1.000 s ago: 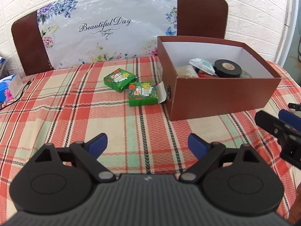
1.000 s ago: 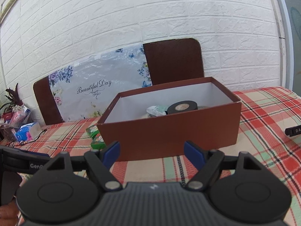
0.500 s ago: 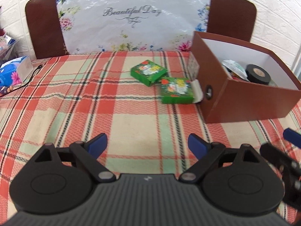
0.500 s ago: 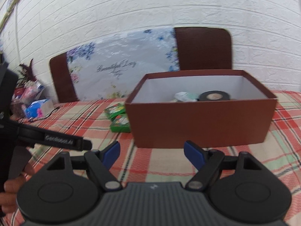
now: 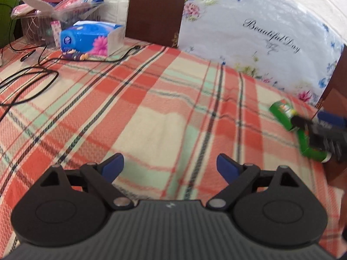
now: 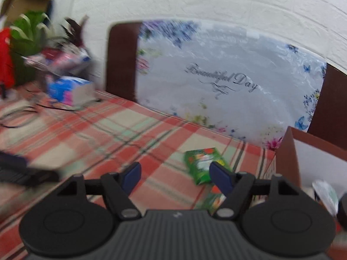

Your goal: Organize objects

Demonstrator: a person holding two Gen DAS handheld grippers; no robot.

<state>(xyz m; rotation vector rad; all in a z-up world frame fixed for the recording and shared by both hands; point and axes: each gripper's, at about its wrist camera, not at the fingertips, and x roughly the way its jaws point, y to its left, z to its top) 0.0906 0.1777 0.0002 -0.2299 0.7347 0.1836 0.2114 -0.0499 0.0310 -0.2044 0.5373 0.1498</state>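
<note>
Two small green boxes lie on the plaid tablecloth beside the brown box (image 6: pixel 288 158). The far green box (image 6: pixel 200 164) and the near green box (image 6: pixel 213 201) show in the right wrist view, just past my right gripper (image 6: pixel 175 174), which is open and empty above them. In the left wrist view the far green box (image 5: pixel 283 113) and the near one (image 5: pixel 308 145) sit at the right edge, partly hidden by the right gripper (image 5: pixel 323 132). My left gripper (image 5: pixel 170 166) is open and empty over bare cloth.
A blue tissue box (image 5: pixel 91 39), black cables (image 5: pixel 28 73) and a cluttered bin (image 5: pixel 49 6) sit at the far left. A floral "Beautiful Day" sheet (image 5: pixel 260 32) leans on a brown chair back (image 5: pixel 156 10) behind the table. The brown box holds a packet (image 6: pixel 325 192).
Both grippers have swung left. The brown box has slid out of the left view. The right gripper has come over the green boxes. Both stay open.
</note>
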